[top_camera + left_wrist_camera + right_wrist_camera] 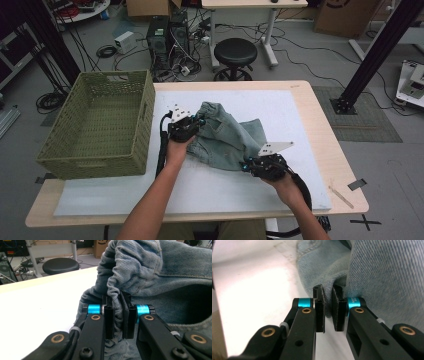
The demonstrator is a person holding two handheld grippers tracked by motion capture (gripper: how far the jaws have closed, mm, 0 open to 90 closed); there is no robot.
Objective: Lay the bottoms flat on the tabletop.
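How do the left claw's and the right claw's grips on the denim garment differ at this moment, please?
The left claw pinches a thick, bunched gather of the denim garment, which fills the gap between its jaws; the right claw pinches only a thin fold at its jaw tips. In the high view the left claw holds the garment's far left part, near the green basket; the right claw holds its near edge. Both are shut on the cloth.

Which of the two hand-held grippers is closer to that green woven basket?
The left. The left gripper, clamped on the denim garment, sits just beside the green basket. The right gripper grips the garment's near edge, farther across the table.
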